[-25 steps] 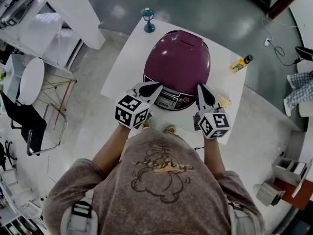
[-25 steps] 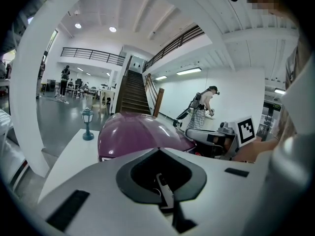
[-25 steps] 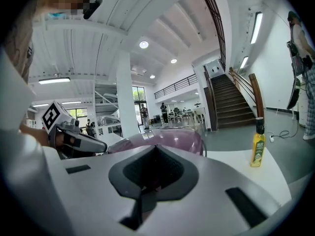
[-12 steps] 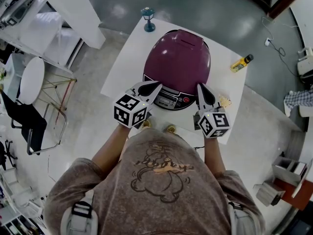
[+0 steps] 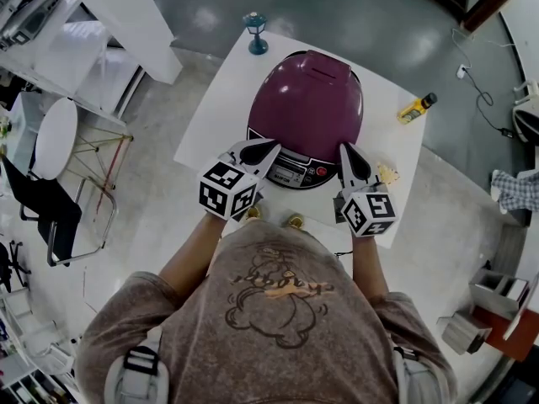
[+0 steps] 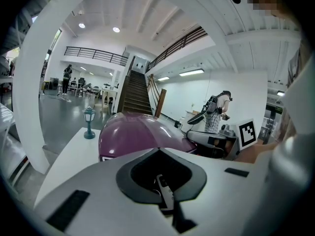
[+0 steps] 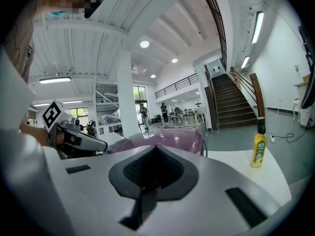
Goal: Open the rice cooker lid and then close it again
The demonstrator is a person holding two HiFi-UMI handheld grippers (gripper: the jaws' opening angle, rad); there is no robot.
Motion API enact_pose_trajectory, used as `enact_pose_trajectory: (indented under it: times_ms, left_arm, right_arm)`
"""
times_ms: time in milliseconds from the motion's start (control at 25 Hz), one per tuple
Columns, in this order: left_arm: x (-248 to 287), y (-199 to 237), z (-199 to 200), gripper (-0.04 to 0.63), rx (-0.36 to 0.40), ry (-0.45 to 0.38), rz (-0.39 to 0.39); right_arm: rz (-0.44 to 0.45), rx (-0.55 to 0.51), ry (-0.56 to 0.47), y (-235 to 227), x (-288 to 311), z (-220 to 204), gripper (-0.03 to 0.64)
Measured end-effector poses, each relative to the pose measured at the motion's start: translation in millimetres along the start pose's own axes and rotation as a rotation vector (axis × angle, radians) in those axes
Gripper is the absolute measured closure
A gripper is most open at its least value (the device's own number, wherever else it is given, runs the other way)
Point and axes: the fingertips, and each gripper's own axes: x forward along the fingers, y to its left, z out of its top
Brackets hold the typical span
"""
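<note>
Lid [image 5: 313, 87] is down on the cooker [image 5: 305, 120], which sits mid-surface [image 5: 221, 99]. Left tool [image 5: 271, 147] and right tool [image 5: 345, 150] are both pinched closed and empty, either side of the front panel [image 5: 295, 173]. Either opening hasn't started or the cycle's done, can't tell which.

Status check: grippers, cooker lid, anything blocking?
Both shut and empty: left gripper, right gripper, flanking the control panel. Rice cooker lid down. Lantern and yellow bottle on the table, clear of the lid.
</note>
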Motion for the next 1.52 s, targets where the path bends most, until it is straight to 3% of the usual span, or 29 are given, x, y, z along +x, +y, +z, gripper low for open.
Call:
enact_pose_trajectory:
  times_ms: [240,600,960,1160,1520]
  left_arm:
    - [1,-2,-1,0.574,0.022,0.060,-0.026]
    - [1,-3,-3,0.575,0.077,0.063,0.011]
    - [-1,-3,0,0.575,0.043,0.007,-0.029]
    - [-6,-3,0,0.575,-0.006,-0.028,-0.076]
    - [0,-6,15,0.575,0.018,-0.053,-0.083]
  right_arm:
    - [0.000,-0.011,-0.001,-1,-1,1,0.615]
    - [0.017,-0.031,-0.008,0,0,5,0.615]
    - [0.027,-0.050,-0.006,0,0,8,0.614]
    - [0.048,-0.043,-0.062,0,-2,28,0.615]
    - [0.068,-0.031,-0.101,-3,0,52,0.615]
